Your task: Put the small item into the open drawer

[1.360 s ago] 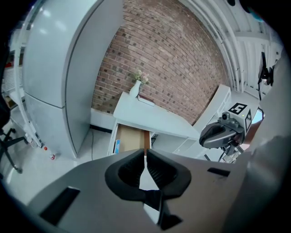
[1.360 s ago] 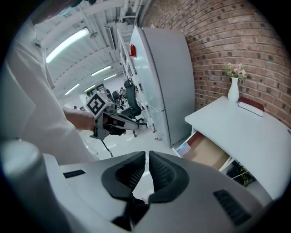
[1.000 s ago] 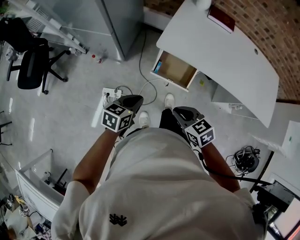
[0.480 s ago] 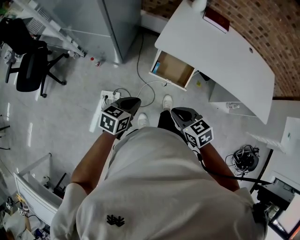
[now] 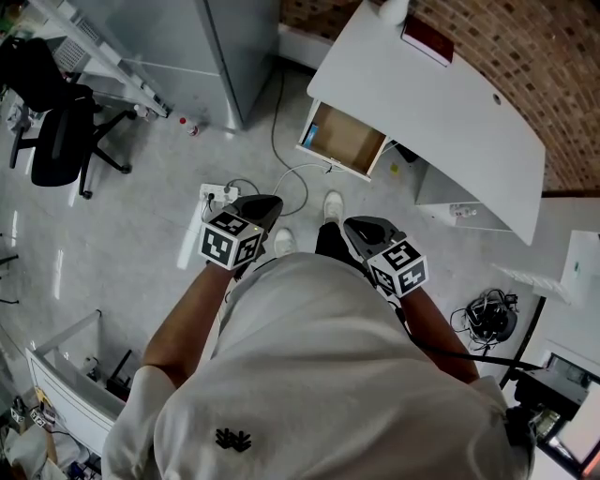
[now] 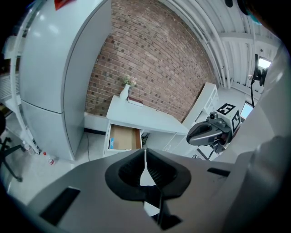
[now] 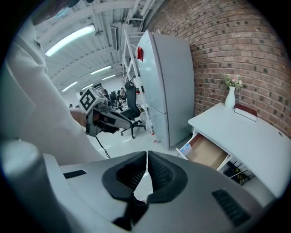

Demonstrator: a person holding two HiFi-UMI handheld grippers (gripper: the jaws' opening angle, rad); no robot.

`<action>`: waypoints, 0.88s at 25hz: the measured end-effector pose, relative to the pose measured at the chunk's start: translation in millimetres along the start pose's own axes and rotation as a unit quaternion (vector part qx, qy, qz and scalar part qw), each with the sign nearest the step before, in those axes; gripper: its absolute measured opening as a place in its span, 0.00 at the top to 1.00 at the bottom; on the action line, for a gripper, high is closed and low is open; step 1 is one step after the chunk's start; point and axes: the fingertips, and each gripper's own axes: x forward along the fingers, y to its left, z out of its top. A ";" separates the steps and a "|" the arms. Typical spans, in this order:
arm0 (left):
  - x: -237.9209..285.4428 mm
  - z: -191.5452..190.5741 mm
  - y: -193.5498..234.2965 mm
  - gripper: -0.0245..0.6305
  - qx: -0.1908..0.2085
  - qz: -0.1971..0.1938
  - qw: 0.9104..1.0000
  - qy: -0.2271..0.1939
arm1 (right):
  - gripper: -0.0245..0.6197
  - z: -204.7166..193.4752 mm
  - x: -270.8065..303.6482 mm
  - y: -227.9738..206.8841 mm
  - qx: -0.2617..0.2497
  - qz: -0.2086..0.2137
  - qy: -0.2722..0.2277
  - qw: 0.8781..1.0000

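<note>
The open drawer juts from the white desk, showing a bare wooden floor and a blue item at its left end. I stand a step back from it on the grey floor. My left gripper and right gripper are held side by side in front of my chest, pointing toward the desk. In the left gripper view the jaws are pressed together with nothing between them, the drawer beyond. The right gripper is also shut and empty, its drawer lower right.
A tall grey fridge stands left of the desk. A power strip with cables lies on the floor by my left gripper. A black office chair is far left. A red book and a white vase sit on the desk.
The desk and drawer have drifted slightly up and left in the head view. Both grippers stay shut and hold about the same place in front of me.
</note>
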 end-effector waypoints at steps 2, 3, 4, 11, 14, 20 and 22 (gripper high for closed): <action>1.4 -1.0 -2.3 0.91 0.001 -0.001 1.000 0.002 | 0.91 -1.6 -1.7 -0.6 0.001 -0.001 0.000 1.000; 2.1 -1.4 -2.8 0.91 0.001 -0.001 1.000 0.003 | 0.91 -2.0 -2.0 -0.9 0.002 -0.001 0.000 1.000; 2.8 -1.6 -2.9 0.91 0.001 -0.001 1.000 0.004 | 0.91 -2.3 -2.0 -1.1 0.003 -0.001 -0.001 1.000; 4.5 -4.1 -5.5 0.91 -0.002 -0.004 1.000 0.007 | 0.91 -5.5 -1.4 1.7 0.003 0.001 0.002 1.000; 4.3 -4.0 -4.7 0.91 -0.002 -0.004 1.000 0.007 | 0.91 -4.6 -0.7 2.6 0.001 0.001 0.001 1.000; 4.7 -4.8 -6.4 0.91 0.001 -0.005 1.000 0.009 | 0.91 -5.7 -2.8 3.3 0.000 -0.001 0.000 1.000; 6.8 -3.8 -6.2 0.91 0.001 -0.005 1.000 0.009 | 0.91 -6.4 -2.5 1.4 0.000 0.000 0.001 1.000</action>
